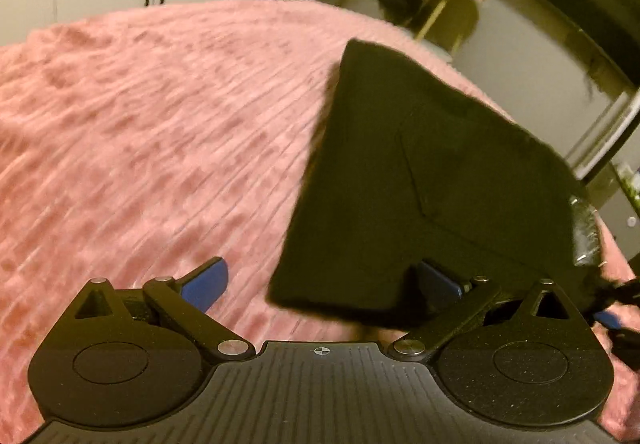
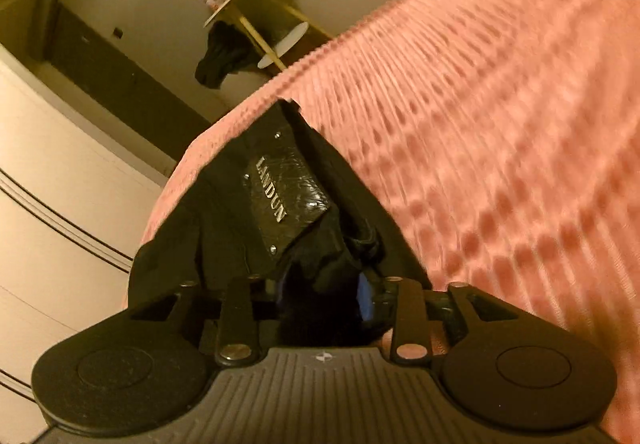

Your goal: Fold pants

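Note:
The black pants (image 1: pixel 420 180) lie folded on the pink ribbed bedspread (image 1: pixel 160 132) at the right. My left gripper (image 1: pixel 320 280) is open, its blue pads (image 1: pixel 206 282) spread wide, and a corner of the pants lies between them over the right pad. In the right wrist view my right gripper (image 2: pixel 324 296) is shut on the waistband of the pants (image 2: pixel 240 236), just below a shiny black label (image 2: pixel 286 196) that reads LANDUN. The right gripper also shows at the left wrist view's right edge (image 1: pixel 612 308).
The bed's far edge (image 2: pixel 320 52) drops to the floor. Beyond it stands a small round side table (image 2: pixel 248 8) with a dark garment (image 2: pixel 220 56) hanging from it. White cabinet fronts (image 2: pixel 52 180) are on the left.

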Action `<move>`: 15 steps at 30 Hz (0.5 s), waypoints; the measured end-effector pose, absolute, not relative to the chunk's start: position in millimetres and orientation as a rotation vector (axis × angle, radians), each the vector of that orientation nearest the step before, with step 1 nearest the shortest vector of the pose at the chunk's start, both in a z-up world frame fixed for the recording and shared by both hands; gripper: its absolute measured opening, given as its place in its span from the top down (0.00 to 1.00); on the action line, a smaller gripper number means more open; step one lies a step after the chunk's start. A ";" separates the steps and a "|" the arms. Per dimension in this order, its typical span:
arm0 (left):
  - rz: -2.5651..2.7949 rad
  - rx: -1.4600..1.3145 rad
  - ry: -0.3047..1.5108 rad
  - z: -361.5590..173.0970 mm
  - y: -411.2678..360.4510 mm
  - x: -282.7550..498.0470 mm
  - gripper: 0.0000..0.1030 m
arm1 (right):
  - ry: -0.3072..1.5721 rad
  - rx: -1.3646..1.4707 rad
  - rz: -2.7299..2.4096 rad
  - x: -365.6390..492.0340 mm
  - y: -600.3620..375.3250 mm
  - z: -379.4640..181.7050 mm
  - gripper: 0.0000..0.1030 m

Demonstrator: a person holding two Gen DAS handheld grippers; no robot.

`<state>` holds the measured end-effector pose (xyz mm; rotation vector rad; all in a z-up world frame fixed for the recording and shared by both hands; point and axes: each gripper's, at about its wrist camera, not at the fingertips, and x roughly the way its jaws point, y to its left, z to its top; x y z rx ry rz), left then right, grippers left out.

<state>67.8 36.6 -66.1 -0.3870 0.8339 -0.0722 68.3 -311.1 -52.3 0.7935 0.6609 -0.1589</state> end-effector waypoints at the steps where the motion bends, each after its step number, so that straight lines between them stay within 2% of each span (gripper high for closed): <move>1: -0.068 -0.398 0.814 -63.3 38.7 65.6 0.00 | 0.651 0.761 -0.175 65.4 -308.8 -43.7 0.66; 7: -0.066 -0.397 0.648 -46.0 43.6 53.6 0.00 | 0.501 0.417 -0.217 69.7 -278.6 10.5 0.65; 9: -0.076 -0.365 0.683 -48.7 38.2 60.6 0.00 | 0.515 0.313 -0.188 98.3 -265.2 17.3 0.67; 12: -0.079 -0.316 0.719 -55.8 30.9 63.0 0.00 | 0.554 0.224 -0.165 146.6 -253.9 18.3 0.75; 15: -0.085 -0.257 0.732 -61.4 24.0 64.6 0.00 | 0.577 0.146 -0.169 185.2 -242.8 11.2 0.76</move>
